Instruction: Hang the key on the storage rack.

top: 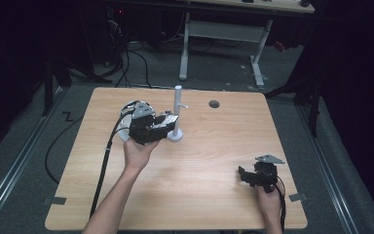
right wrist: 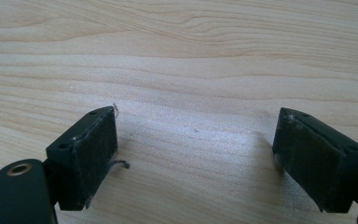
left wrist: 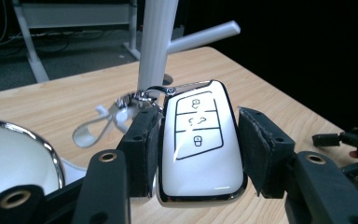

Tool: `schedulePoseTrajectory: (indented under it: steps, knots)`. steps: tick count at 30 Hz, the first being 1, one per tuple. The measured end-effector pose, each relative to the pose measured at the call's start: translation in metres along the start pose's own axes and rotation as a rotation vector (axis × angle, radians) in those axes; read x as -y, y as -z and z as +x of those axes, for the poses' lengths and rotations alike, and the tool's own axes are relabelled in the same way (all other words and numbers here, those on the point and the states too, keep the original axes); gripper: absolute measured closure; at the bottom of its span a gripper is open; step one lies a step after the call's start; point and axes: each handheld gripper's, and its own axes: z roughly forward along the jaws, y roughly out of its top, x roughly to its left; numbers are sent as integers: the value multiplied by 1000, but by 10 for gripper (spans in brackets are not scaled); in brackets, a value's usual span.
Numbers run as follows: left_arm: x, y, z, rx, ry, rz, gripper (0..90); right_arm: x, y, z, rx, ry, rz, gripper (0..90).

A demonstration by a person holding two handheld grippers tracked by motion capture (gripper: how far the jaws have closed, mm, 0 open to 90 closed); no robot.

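Note:
A white car key fob (left wrist: 200, 154) with three buttons and a chrome rim sits between the jaws of my left gripper (left wrist: 198, 126), whose pads press on its two sides. A key ring with a white loop (left wrist: 98, 123) hangs from the fob's top end. In the high view the left gripper (top: 169, 123) is at the foot of a white post stand (top: 177, 112) with side pegs. My right gripper (top: 243, 175) rests near the table's front right, and its pads (right wrist: 93, 149) stand wide apart over bare wood.
A white round dish with a chrome rim (left wrist: 14, 158) lies just left of the left gripper, also in the high view (top: 123, 132). The wooden table (top: 199, 161) has a dark hole (top: 214, 104) near its far edge. A desk frame (top: 224, 29) stands beyond.

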Motion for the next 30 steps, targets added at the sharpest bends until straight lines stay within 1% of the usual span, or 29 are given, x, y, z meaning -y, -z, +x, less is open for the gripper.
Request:
schedulePoseTrajectory:
  steps: [2,6,10,14,22,28,30]
  knots:
    - [5,-1,-1,-14,-9,8,503,0,0,0,0,-1,0,140]
    - [10,-2,0,-22,-8,15,502,0,0,0,0,-1,0,140]
    - [19,-5,1,-46,-11,34,502,0,0,0,0,-1,0,139]
    - [21,-6,3,-51,-6,34,501,0,0,0,-1,-1,0,140]
    - [27,-11,6,-74,-2,33,500,0,0,0,0,-1,0,140]
    - [31,-15,9,-86,3,39,498,0,0,0,0,-1,0,140]
    - [32,-18,10,-91,3,48,498,0,0,0,0,-1,0,140]
